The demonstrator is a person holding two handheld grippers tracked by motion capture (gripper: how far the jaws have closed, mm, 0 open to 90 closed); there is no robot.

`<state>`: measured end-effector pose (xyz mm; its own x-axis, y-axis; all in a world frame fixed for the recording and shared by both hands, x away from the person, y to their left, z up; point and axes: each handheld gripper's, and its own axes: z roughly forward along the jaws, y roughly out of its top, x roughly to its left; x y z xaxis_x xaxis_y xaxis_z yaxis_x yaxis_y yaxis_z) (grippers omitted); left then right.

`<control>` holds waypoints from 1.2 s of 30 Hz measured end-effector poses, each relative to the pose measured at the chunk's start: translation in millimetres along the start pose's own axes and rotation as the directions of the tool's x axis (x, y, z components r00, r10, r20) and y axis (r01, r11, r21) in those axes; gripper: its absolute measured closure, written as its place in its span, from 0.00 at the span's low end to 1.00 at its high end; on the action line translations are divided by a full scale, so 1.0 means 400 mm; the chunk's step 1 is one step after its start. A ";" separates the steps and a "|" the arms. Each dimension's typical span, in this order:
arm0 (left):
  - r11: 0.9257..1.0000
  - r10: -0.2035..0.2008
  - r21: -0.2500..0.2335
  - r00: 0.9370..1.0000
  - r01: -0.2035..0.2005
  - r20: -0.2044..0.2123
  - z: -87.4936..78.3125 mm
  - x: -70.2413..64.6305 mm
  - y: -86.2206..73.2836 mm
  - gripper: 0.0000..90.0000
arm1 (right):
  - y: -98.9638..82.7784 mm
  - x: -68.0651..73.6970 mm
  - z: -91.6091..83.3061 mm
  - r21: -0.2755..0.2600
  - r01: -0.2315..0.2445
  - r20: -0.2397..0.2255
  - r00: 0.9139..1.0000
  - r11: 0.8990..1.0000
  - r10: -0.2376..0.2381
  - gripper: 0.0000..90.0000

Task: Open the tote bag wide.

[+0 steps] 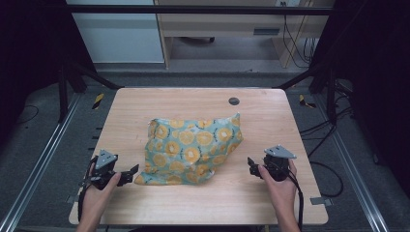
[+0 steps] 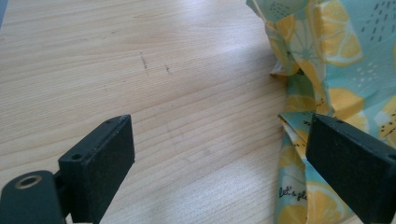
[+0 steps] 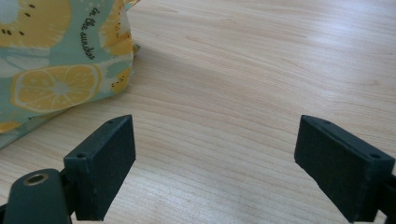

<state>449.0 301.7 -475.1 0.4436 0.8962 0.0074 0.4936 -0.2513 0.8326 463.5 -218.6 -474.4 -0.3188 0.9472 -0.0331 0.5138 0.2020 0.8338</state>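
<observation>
Two grippers flank one crumpled cloth [image 1: 191, 150] on the worktop [image 1: 270, 116], and the coming move turns on which one is closer to its fabric. The left gripper [image 1: 129, 175] stands wide with nothing between its jaws, and the cloth's near corner lies just beside its tip, toward its inner side; in the left gripper view the cloth [image 2: 327, 70] already sits behind the inner jaw, with bare wood ahead of the outer one. The cloth's long axis runs slantwise, from that near corner up to a peak on the far side. The right gripper [image 1: 252, 166] is likewise wide and empty, but stands farther off: a strip of bare wood separates it from the fabric, and in its own view the cloth [image 3: 56, 60] lies off ahead to the inner side. By my judgement the left gripper has the shorter reach. Open room lies around the cloth toward each worktop edge.
</observation>
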 end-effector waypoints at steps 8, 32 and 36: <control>0.999 0.049 -0.001 0.999 -0.049 0.018 -0.002 -0.022 0.005 0.08 | 0.006 0.002 -0.010 -0.010 -0.006 -0.007 1.000 1.000 0.006 0.15; 0.984 0.133 -0.133 0.988 -0.122 0.080 -0.049 -0.093 0.143 0.09 | 0.230 0.097 -0.068 -0.113 0.065 -0.213 0.973 0.992 -0.088 0.12; 0.985 0.139 -0.117 0.986 -0.127 0.096 -0.020 -0.096 0.194 0.09 | 0.294 0.105 -0.019 -0.054 0.055 -0.224 0.972 0.997 -0.066 0.10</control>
<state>464.3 250.9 -406.1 0.5777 0.8133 0.0693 0.3420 -0.3183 0.8842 504.5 -156.9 -373.4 -0.5228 0.8517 0.0362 0.4512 0.2404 0.8595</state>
